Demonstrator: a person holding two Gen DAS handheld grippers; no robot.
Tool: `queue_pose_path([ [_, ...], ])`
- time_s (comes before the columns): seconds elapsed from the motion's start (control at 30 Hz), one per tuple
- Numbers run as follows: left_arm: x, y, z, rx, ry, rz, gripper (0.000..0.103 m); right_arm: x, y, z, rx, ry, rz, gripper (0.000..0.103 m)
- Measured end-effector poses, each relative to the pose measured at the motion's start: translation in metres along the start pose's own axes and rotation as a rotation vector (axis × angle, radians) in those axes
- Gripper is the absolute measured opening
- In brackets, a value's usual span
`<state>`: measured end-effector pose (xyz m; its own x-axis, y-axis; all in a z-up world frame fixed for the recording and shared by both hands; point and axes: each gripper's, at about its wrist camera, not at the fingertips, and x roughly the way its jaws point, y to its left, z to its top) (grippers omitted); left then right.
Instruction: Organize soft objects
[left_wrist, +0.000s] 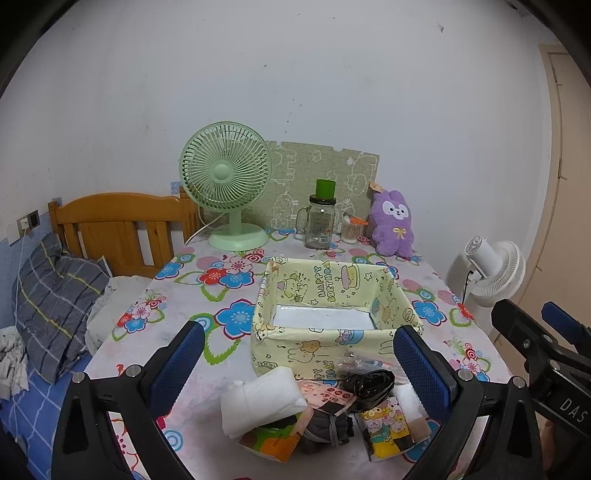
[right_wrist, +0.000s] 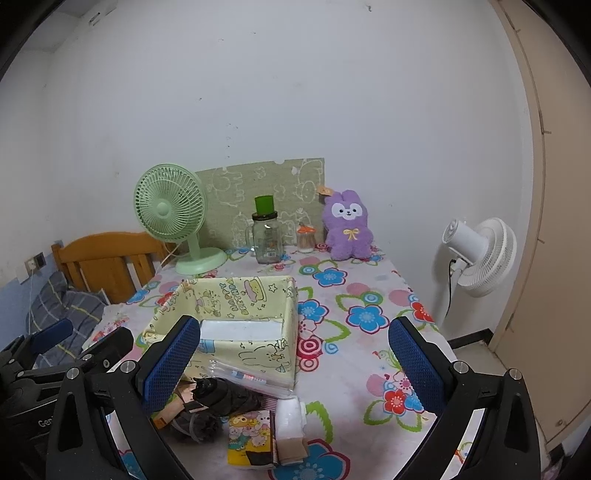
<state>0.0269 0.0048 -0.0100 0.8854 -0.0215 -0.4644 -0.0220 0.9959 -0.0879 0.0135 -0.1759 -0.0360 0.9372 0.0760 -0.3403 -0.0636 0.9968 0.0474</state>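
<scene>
A yellow cartoon-print fabric box (left_wrist: 332, 332) (right_wrist: 236, 347) stands open and empty on the flowered table. In front of it lies a pile of soft items: a white packet (left_wrist: 258, 400), a black bag roll (left_wrist: 369, 384) (right_wrist: 225, 395), a grey cloth bundle (left_wrist: 328, 428), a cartoon tissue pack (left_wrist: 388, 428) (right_wrist: 249, 439) and a white roll (right_wrist: 291, 411). My left gripper (left_wrist: 299, 369) is open and empty above the pile. My right gripper (right_wrist: 295, 365) is open and empty, to the right of the pile.
At the table's back stand a green fan (left_wrist: 227, 181), a glass jar with a green cup (left_wrist: 321, 218), a cotton-swab tub (left_wrist: 351, 229) and a purple plush bunny (left_wrist: 393, 223). A bed with a pillow (left_wrist: 55, 295) lies left. A white floor fan (right_wrist: 480, 254) stands right.
</scene>
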Motion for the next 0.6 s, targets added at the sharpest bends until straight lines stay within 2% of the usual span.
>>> queue_pose_path([
  [0.6,-0.0009,-0.0018,0.0004,0.004,-0.004,-0.006,0.103,-0.0001,-0.002,-0.001,0.005,-0.001,-0.002,0.103],
])
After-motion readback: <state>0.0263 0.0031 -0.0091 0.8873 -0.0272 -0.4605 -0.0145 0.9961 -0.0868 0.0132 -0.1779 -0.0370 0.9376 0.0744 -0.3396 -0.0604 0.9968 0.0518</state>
